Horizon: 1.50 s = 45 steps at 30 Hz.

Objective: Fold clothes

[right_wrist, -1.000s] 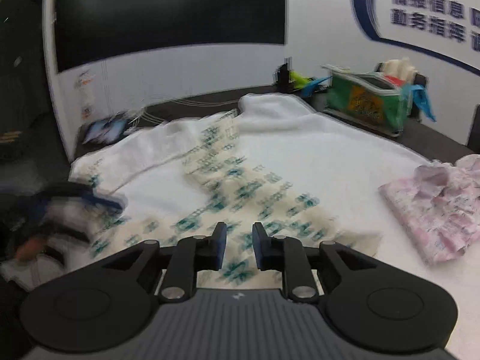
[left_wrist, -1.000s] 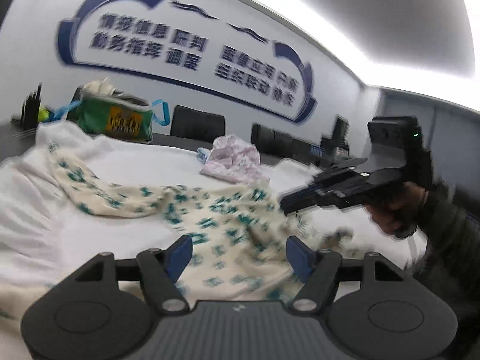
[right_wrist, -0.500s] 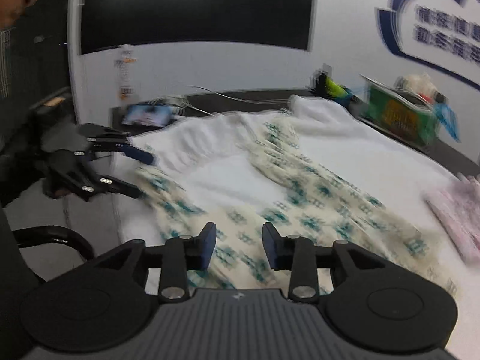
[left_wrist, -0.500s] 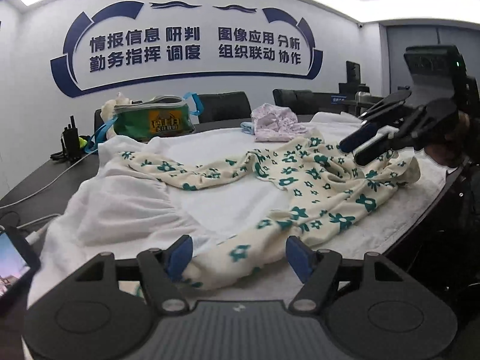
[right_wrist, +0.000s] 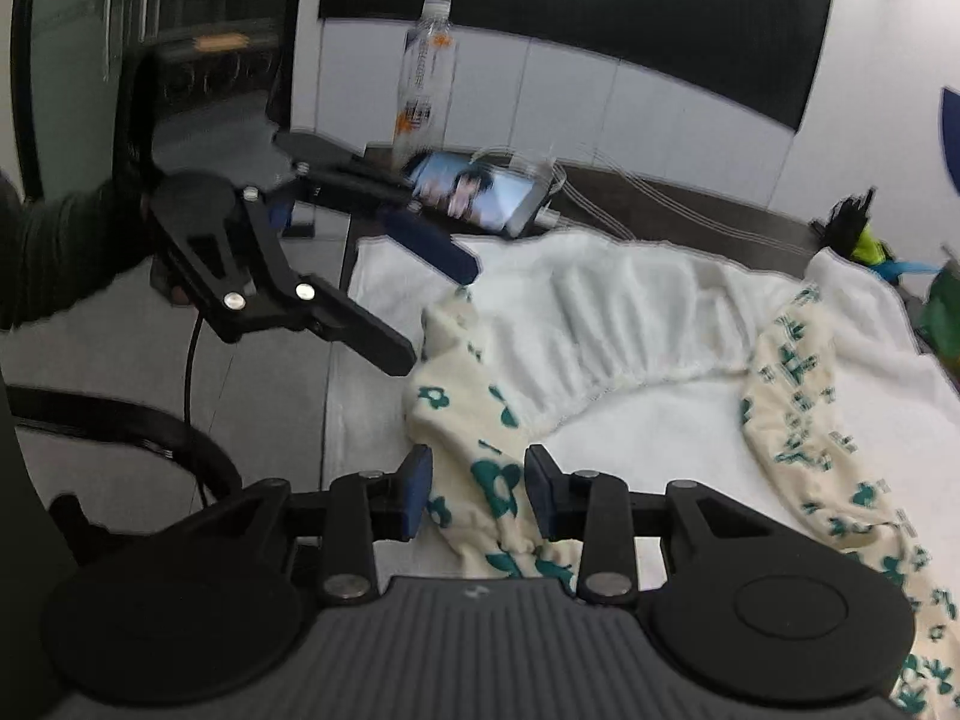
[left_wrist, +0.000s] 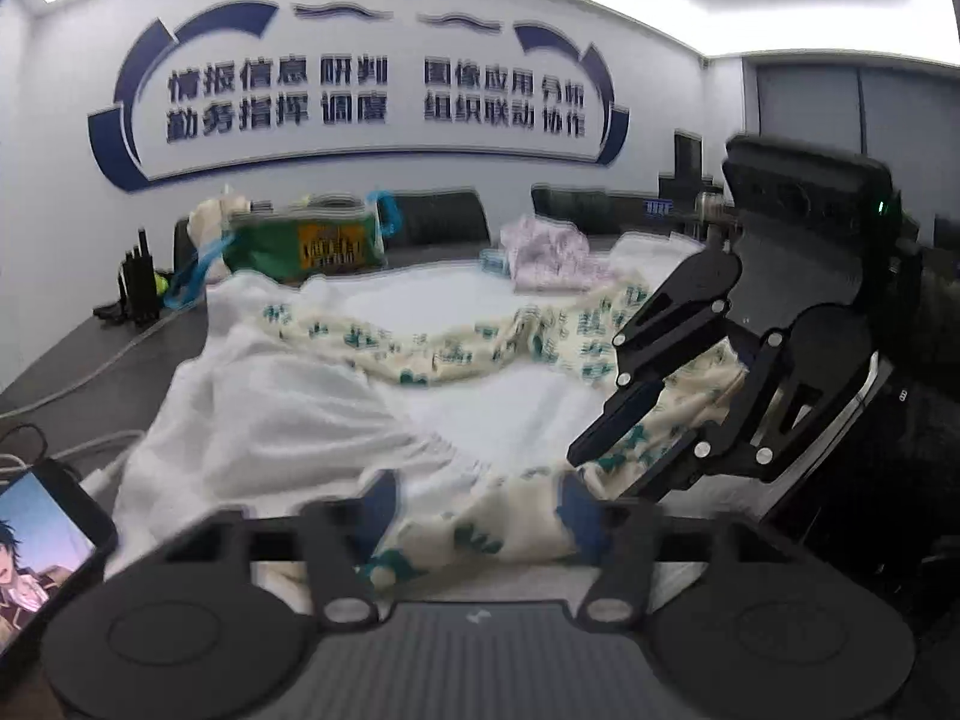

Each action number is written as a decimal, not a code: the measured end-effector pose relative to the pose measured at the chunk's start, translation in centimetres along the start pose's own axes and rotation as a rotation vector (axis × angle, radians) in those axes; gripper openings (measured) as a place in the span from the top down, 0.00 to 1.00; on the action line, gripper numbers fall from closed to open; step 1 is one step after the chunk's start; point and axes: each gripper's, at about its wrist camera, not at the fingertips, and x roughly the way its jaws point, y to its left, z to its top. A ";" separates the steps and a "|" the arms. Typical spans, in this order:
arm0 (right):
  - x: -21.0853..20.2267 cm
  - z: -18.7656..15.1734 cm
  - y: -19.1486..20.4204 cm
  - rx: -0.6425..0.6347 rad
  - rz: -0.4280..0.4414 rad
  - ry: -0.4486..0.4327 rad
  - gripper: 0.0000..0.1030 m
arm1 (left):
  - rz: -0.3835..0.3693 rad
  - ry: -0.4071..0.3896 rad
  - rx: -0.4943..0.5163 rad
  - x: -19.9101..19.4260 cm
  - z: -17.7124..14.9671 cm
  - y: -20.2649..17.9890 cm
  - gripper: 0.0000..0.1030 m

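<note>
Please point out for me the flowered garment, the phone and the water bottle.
flowered garment (right_wrist: 489, 474), right wrist view, on the cloth between the jaws.
phone (right_wrist: 480, 195), right wrist view, on its lit screen.
water bottle (right_wrist: 426, 78), right wrist view, on its clear body.

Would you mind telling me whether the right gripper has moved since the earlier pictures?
Yes. In the left wrist view the right gripper has come down from above the floral garment, away from the pink clothes, to its near end by the white towel's edge.

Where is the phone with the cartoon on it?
The phone lies on the dark table just past the white towel, beside the water bottle. The left camera shows it at the bottom left corner.
</note>
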 end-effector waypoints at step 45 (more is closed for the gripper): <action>7.3 6.7 -15.2 -0.003 -0.015 0.064 0.90 | 0.272 0.035 -0.500 5.2 2.7 4.2 0.58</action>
